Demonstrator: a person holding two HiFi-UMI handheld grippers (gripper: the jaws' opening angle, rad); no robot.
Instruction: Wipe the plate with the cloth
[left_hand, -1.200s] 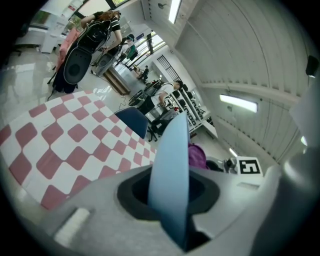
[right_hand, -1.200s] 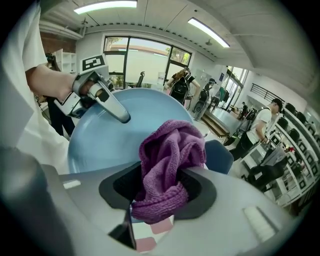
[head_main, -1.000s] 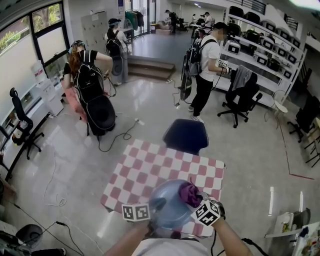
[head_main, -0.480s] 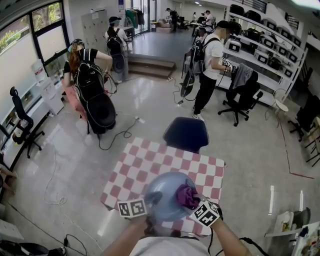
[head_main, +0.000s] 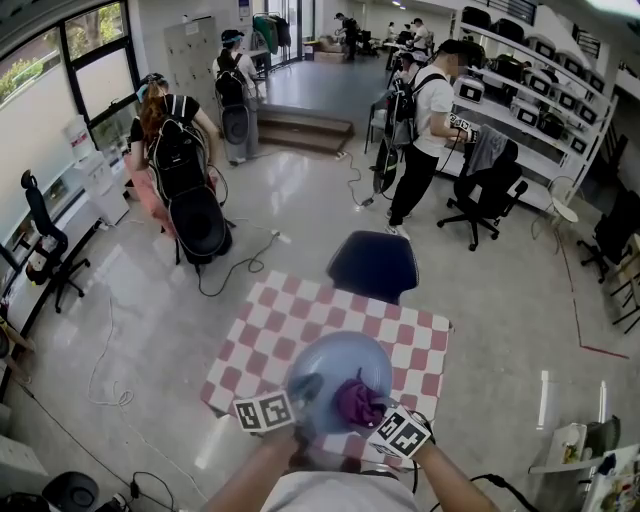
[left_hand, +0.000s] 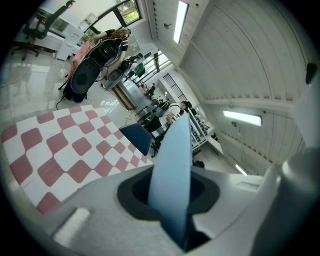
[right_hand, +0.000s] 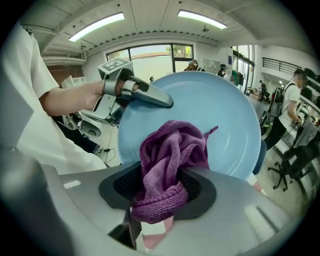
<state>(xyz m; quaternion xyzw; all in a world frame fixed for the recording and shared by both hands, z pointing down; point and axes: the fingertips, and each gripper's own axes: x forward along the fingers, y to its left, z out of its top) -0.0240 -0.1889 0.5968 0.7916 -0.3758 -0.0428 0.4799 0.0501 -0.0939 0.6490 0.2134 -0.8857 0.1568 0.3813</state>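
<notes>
Round pale-blue plate (head_main: 340, 362) held tilted above near edge of red-and-white checked table (head_main: 285, 325). Left gripper (left_hand: 170, 200) clamped on plate rim. Right gripper (right_hand: 159, 192) closed on bunched purple cloth (right_hand: 172, 150), cloth pressed against plate face. Dark-blue chair (head_main: 372, 266) just beyond table's far edge.

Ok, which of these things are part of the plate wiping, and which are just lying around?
In the job: plate, clamped by left gripper; cloth, clamped by right gripper.
Just about: table, blue chair, cable, office chair, people behind.
</notes>
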